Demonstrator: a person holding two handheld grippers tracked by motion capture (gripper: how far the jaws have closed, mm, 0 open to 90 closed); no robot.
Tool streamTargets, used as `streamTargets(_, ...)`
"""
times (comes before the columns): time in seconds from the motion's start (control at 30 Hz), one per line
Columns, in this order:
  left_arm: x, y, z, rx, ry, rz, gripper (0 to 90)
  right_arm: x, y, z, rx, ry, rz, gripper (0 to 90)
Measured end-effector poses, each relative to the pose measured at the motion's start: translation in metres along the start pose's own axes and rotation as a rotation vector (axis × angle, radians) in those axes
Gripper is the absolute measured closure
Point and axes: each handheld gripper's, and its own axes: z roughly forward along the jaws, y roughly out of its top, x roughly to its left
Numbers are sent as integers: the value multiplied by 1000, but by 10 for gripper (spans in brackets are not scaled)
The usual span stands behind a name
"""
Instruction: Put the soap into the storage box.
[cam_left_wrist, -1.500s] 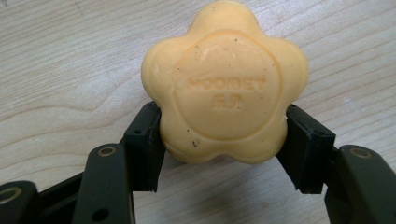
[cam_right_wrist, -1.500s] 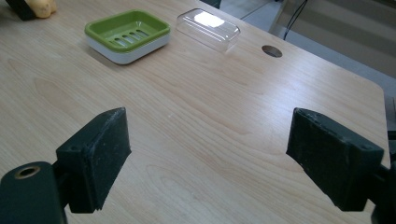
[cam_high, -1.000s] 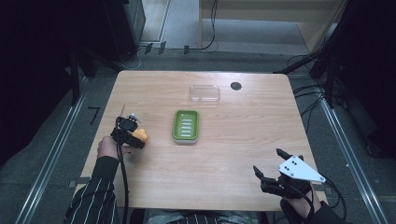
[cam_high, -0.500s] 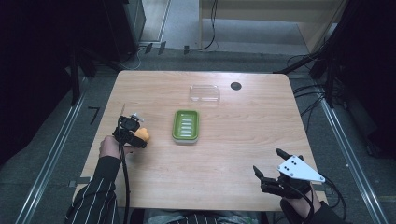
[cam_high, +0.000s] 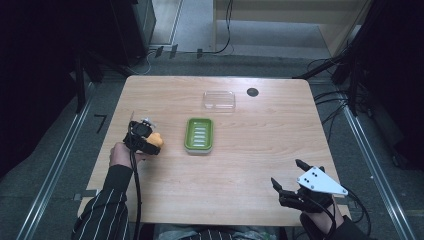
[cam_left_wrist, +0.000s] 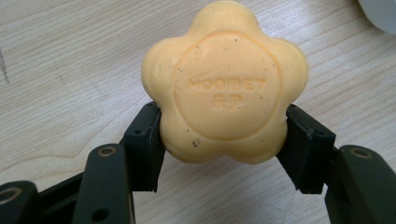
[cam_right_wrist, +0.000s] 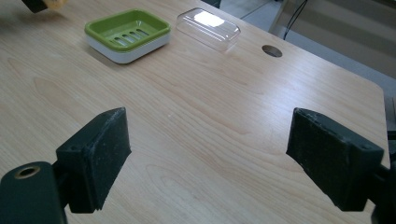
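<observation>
Here a flower-shaped bar of yellow soap (cam_left_wrist: 224, 84) is clamped between the jaws of the left gripper (cam_high: 143, 138), at the left of the pale wooden table (cam_high: 250, 165).

The soap is matte, lobed and stamped with raised lettering. The right gripper (cam_high: 295, 186) is held wide apart and empty near the front right corner. A green slotted soap dish (cam_high: 199, 135) sits mid-table, with a clear plastic lid (cam_high: 219, 100) beyond it.

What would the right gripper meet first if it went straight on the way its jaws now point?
Probably nothing at first: the right gripper looks open, with bare table ahead between its jaws. Farther along that line lies the clear lid, with the green soap dish a little left of it. Depth is uncertain.
</observation>
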Motion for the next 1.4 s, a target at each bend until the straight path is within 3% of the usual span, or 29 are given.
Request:
streamTargets(1.17, -9, 25, -4, -91, -11, 6, 395, 0, 0, 0, -1, 0, 0, 136)
streamTargets(1.4, -16, 33, -3, -105, -20, 26, 395, 0, 0, 0, -1, 2, -1, 136)
